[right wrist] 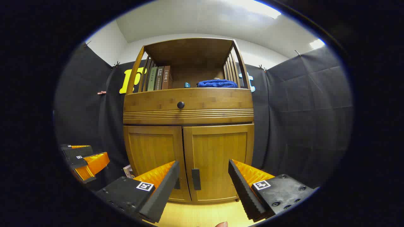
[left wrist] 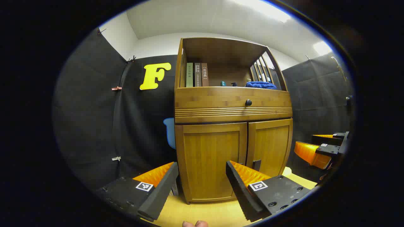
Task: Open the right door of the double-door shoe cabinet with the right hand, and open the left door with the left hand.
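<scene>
The wooden shoe cabinet (left wrist: pixel 233 107) stands straight ahead with both lower doors closed. In the left gripper view my left gripper (left wrist: pixel 202 165) is open, a short way in front of the left door (left wrist: pixel 210 157); the right door (left wrist: pixel 268 148) and its dark handle (left wrist: pixel 256 164) lie just right of it. My right gripper (left wrist: pixel 325 148) shows at the far right, apart from the cabinet. In the right gripper view my right gripper (right wrist: pixel 203 164) is open before the right door (right wrist: pixel 221 154), with the handle (right wrist: pixel 196 178) between its fingers farther off. The left door (right wrist: pixel 153 157) is beside it, and the left gripper (right wrist: pixel 83 160) is low at the left.
Above the doors is a drawer with a round dark knob (left wrist: pixel 248 102). The open shelf holds books (left wrist: pixel 197 75) and a blue folded cloth (left wrist: pixel 260 85). Black cloth walls close in on both sides. A light wood floor (right wrist: pixel 195 214) runs under the cabinet, and a small item (right wrist: pixel 127 171) lies by its left foot.
</scene>
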A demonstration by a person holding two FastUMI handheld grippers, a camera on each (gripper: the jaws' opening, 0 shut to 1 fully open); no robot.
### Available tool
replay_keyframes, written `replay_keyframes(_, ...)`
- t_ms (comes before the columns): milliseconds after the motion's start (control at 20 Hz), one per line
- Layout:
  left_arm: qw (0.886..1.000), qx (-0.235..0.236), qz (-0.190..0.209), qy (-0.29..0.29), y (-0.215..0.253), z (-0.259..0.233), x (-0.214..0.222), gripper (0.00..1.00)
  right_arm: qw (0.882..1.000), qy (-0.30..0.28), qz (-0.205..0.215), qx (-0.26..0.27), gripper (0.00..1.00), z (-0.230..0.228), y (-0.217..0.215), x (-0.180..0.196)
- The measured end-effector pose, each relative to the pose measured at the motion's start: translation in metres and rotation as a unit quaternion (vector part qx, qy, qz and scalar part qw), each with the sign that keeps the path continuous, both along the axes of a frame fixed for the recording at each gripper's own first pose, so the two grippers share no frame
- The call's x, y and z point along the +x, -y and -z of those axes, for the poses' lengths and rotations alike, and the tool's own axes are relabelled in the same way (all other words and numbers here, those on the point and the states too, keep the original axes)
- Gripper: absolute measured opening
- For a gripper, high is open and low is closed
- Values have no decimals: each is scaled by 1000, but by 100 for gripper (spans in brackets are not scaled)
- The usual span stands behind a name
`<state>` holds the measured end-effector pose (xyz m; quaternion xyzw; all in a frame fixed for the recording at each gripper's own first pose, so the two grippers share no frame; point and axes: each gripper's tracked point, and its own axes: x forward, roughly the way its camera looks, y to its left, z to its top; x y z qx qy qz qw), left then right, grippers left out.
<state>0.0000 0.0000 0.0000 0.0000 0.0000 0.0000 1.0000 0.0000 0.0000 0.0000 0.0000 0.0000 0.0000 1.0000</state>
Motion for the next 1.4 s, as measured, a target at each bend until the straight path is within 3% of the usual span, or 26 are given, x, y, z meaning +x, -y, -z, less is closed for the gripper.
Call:
replay_keyframes(200, 1000, 2, 6, 0, 1, 2, 2, 93, 1000, -11, -15, 7, 100, 6, -7, 0)
replay_keyframes(400, 1000, 0, 6, -3, -1, 3, 5, 93, 1000, -15, -15, 4, 95, 9, -9, 0)
replay_keyframes(1050, 1000, 4, 10, -6, -1, 2, 7, 93, 1000, -20, -8, 10, 98, 12, -12, 3)
replay_keyframes(1400, 1000, 6, 8, -4, -1, 3, 9, 92, 1000, -25, -19, 1, 98, 23, -20, 21)
